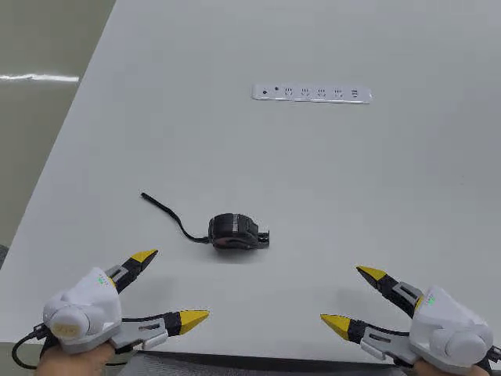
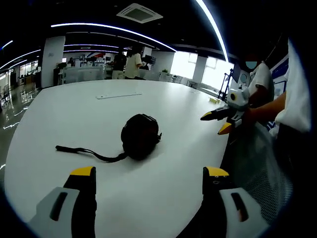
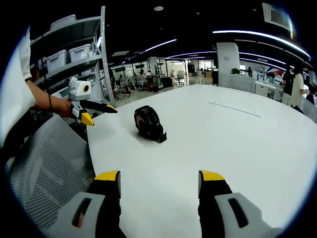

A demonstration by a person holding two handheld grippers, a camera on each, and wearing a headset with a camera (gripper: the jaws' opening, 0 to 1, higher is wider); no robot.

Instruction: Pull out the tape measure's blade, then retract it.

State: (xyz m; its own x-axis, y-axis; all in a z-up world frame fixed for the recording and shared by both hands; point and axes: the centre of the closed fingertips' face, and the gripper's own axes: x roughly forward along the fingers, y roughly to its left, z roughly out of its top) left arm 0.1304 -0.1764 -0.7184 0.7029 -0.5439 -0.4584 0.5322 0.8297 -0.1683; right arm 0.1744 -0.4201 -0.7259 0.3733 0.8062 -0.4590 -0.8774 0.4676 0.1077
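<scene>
White tabletop (image 1: 329, 180) took up almost all of the head view, and a grey-green floor (image 1: 39, 78) was seen past its left edge. On the far part of the table lay a white power strip (image 1: 311, 94). The black tape measure (image 1: 235, 232) lay nearer to the person, ahead of the two grippers and about midway between them, and neither one touched it. Its blade was inside the case; a small end piece stuck out at the right side of the case. A black wrist strap (image 1: 166, 211) ran from the left side of the case and lay flat on the table, going away to the left.

The left gripper (image 1: 181, 283) was at the near left part of the table, with its yellow-tipped fingers wide apart and nothing between them. The right gripper (image 1: 340, 294) was at the near right, its fingers also spread and empty. Both pointed inward, toward the tape measure, and both were well apart from it.

In the left gripper view the tape measure sat ahead between the two jaws, and the right gripper came in from the right, held by a hand, above a grey mesh chair (image 2: 252, 168). In the right gripper view the left gripper came in from the left, in front of metal shelves (image 3: 74, 54) with plastic boxes. Behind the table was an open office with long ceiling lights, and some people (image 2: 130, 64) stood far off.
</scene>
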